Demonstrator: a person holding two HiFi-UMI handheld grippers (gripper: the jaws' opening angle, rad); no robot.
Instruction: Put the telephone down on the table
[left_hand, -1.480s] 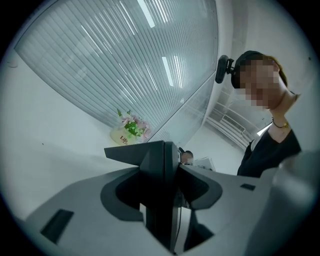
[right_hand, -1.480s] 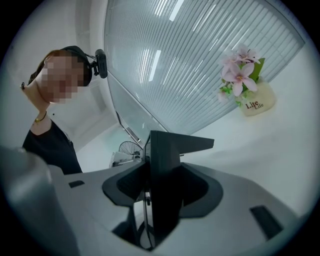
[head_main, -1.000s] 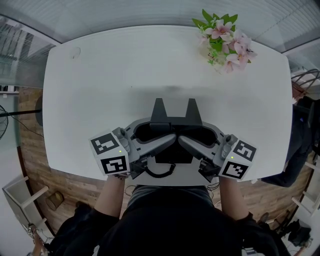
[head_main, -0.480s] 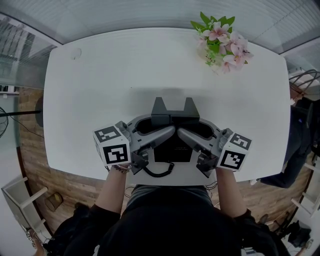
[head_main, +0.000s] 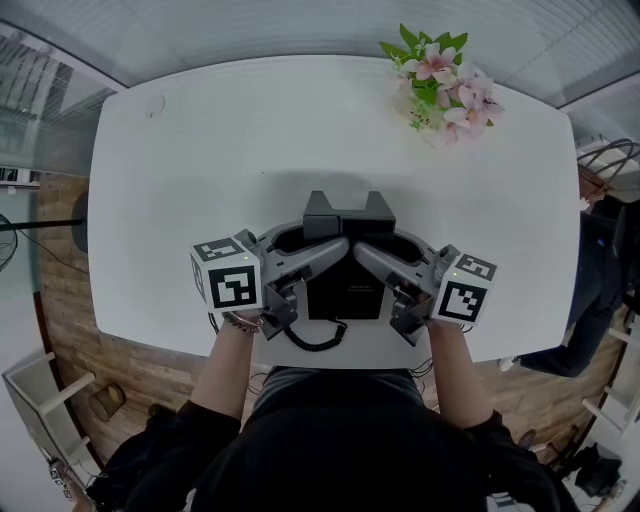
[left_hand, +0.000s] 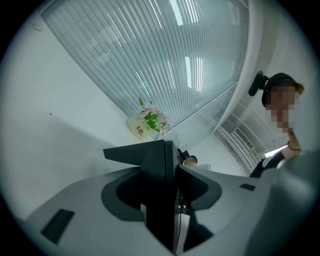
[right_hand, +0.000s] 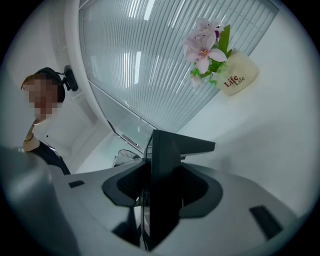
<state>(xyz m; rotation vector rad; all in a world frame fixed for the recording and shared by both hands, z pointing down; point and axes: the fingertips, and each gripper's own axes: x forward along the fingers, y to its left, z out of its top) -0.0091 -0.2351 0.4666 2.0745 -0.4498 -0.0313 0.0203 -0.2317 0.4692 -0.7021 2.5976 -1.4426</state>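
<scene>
The left tool (head_main: 318, 240) and right tool (head_main: 372, 240) each clamp a side of the black telephone (head_main: 345, 295), low in the frame's centre. Its coiled cord (head_main: 318, 340) lies at the near edge of the white worktop (head_main: 200, 170). Pink flowers (head_main: 445, 75) stand well apart, upper right.

Pink flowers (head_main: 445, 72) in cream pot (right_hand: 239, 76); wood floor (head_main: 62, 300).
</scene>
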